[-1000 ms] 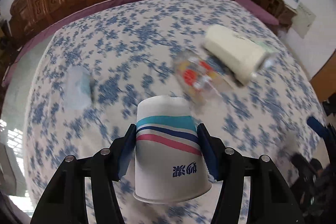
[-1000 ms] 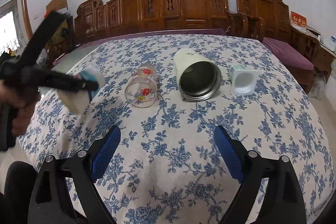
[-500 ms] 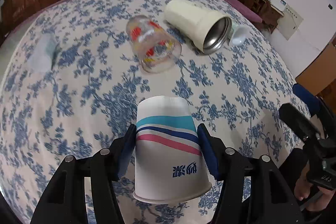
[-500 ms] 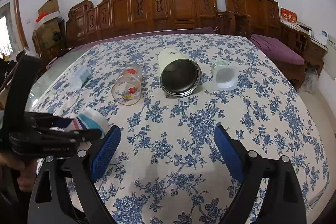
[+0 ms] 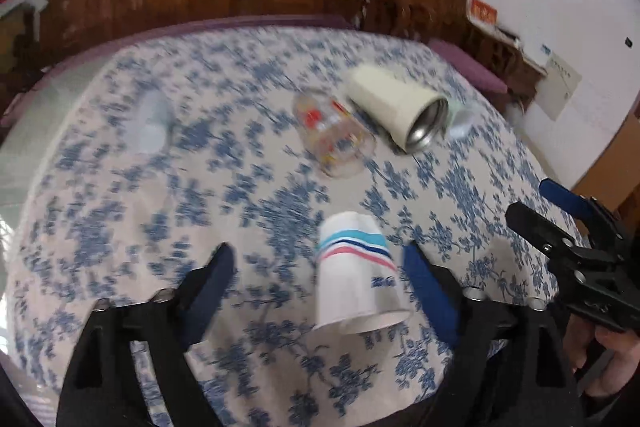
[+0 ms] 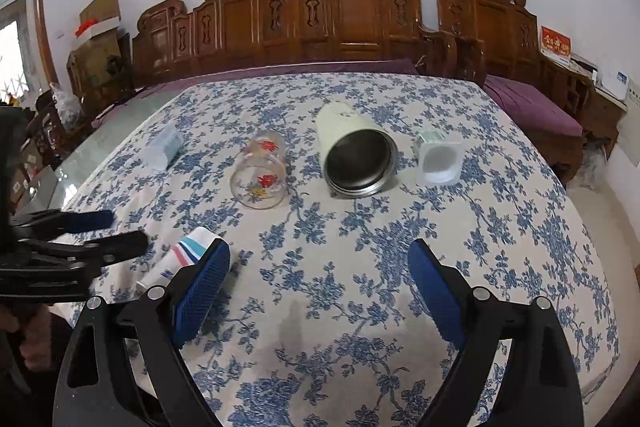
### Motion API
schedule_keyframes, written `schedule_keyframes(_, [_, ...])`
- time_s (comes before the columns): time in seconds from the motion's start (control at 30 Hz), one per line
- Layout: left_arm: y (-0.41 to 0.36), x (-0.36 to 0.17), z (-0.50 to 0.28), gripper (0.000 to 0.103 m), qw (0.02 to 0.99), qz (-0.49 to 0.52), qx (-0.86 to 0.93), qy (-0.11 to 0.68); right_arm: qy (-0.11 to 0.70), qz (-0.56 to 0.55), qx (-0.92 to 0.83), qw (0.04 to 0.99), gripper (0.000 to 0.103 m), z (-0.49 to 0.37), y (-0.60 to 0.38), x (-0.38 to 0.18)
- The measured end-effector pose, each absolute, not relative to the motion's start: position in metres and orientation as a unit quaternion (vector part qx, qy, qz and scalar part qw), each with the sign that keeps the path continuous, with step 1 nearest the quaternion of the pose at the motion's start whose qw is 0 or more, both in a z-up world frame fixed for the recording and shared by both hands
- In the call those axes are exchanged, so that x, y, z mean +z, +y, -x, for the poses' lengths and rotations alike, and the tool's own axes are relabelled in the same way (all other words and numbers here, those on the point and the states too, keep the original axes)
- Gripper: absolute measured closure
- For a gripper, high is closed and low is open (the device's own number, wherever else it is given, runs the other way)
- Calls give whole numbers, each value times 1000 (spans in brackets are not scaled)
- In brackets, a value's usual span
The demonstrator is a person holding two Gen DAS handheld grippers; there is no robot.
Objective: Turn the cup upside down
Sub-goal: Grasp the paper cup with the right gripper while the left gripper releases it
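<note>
The white paper cup (image 5: 356, 279) with teal, navy and pink stripes stands upside down on the blue-flowered tablecloth (image 5: 120, 227), mouth down, near the front edge. My left gripper (image 5: 320, 267) is open, its blue pads apart from the cup on both sides. The cup also shows in the right wrist view (image 6: 180, 259), partly behind my right gripper's left finger. My right gripper (image 6: 320, 267) is open and empty over the tablecloth (image 6: 360, 307). The left gripper (image 6: 96, 231) appears at the left of that view.
A clear glass with red print (image 6: 260, 175), a cream steel-lined tumbler (image 6: 356, 155), a white square cup (image 6: 438, 163) and a pale plastic cup (image 6: 164, 147) lie on their sides mid-table. Carved wooden benches (image 6: 352, 11) line the far side.
My left gripper has opened and let go of the paper cup, which now stands mouth down on the table. The left gripper has drawn back slightly. The right gripper stays open.
</note>
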State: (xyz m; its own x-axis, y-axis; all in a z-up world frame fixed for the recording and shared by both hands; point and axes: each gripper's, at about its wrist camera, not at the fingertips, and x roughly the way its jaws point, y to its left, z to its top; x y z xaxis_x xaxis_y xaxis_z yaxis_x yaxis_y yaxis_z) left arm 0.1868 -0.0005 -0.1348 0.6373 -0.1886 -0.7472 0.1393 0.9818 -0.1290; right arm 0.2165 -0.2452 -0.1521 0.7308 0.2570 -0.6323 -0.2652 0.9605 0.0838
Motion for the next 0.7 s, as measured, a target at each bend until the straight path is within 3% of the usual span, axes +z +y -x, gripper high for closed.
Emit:
schedule_keyframes(0.07, [11, -126, -174, 8, 918, 31, -72, 388, 340, 6, 148, 929, 11, -217, -236, -150])
schedule_keyframes(0.4, [50, -118, -132, 8, 943, 14, -12, 332, 379, 3, 187, 906, 14, -231, -184, -158])
schedule_keyframes(0.7, [69, -126, -113, 8, 944, 32, -2, 329, 475, -58, 188, 858, 17, -268, -151, -192])
